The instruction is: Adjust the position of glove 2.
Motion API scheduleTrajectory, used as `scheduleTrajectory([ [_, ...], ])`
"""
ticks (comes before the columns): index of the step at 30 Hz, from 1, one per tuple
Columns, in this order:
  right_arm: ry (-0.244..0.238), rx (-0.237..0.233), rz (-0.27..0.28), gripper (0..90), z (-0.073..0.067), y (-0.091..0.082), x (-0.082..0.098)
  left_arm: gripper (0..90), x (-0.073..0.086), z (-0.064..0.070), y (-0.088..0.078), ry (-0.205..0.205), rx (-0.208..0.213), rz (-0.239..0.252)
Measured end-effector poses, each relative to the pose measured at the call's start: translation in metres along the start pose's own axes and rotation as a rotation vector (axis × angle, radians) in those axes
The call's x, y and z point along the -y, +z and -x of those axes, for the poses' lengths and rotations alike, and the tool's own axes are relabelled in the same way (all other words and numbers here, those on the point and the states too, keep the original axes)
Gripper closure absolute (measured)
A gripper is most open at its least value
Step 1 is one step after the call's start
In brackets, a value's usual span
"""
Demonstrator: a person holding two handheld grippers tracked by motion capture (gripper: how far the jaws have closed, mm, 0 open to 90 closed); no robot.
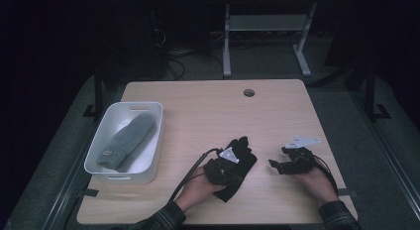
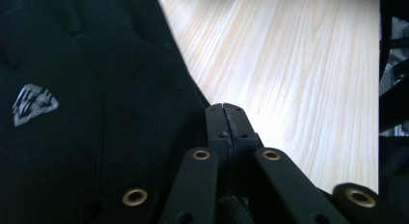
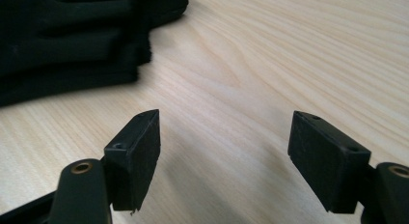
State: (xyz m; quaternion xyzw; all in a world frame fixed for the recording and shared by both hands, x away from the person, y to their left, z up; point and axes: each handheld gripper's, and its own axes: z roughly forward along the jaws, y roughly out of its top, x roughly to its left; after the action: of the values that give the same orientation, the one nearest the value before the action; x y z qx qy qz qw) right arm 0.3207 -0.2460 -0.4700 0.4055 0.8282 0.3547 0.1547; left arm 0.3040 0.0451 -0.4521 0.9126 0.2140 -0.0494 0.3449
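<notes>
High view: black glove (image 1: 236,163) on bench (image 1: 208,116)
Left claw (image 1: 224,166): together, resting on glove
Right claw (image 1: 278,164): apart, empty

Two black handheld grippers, plaid-sleeved arms

The left gripper (image 1: 229,166) and the right gripper (image 1: 289,163) are matte black, each topped by a pale grey three-cornered plate. A black cable trails from each one toward the person. In the gripper views the jaws are flat-faced black blocks on slim black link arms, pinned with brass-coloured ringed rivets and small dark screw holes; a strip of black webbing sits at the base of the left one. Both sleeves (image 1: 163,219) are dark plaid, greenish with fine lighter lines, ending at the wrist.
</notes>
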Motion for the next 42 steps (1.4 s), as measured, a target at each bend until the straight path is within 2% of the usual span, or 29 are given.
scheduleTrajectory([
  [7,0.028,0.014,-0.006,24.8,0.007,0.0,0.003,89.4,0.014,-0.01,-0.02,0.002,-0.044,-0.027],
  [16,0.021,0.018,-0.019,23.3,0.008,0.002,0.005,89.4,0.035,-0.023,-0.042,-0.034,-0.055,-0.025],
  [19,0.014,0.019,-0.024,22.0,0.008,0.004,0.005,89.4,0.035,-0.021,-0.044,-0.028,-0.053,-0.026],
  [22,0.016,0.016,-0.025,20.9,0.008,0.004,0.006,88.9,0.031,-0.018,-0.045,-0.005,-0.039,-0.021],
  [26,0.014,0.012,-0.018,19.5,0.009,0.004,0.006,77.4,0.026,-0.018,-0.052,0.02,-0.039,-0.007],
  [29,0.019,0.011,-0.021,18.4,0.008,0.004,0.006,66.0,0.022,-0.023,-0.058,0.033,-0.035,0.004],
  [33,0.016,0.01,-0.018,17.4,0.007,0.005,0.007,54.1,0.016,-0.031,-0.065,0.036,-0.051,0.024],
  [37,0.014,0.01,-0.013,16.7,0.007,0.005,0.007,42.6,0.01,-0.04,-0.065,0.037,-0.07,0.038],
  [42,0.016,0.011,-0.011,16.3,0.007,0.006,0.007,30.7,0.004,-0.049,-0.063,0.053,-0.062,0.039],
])
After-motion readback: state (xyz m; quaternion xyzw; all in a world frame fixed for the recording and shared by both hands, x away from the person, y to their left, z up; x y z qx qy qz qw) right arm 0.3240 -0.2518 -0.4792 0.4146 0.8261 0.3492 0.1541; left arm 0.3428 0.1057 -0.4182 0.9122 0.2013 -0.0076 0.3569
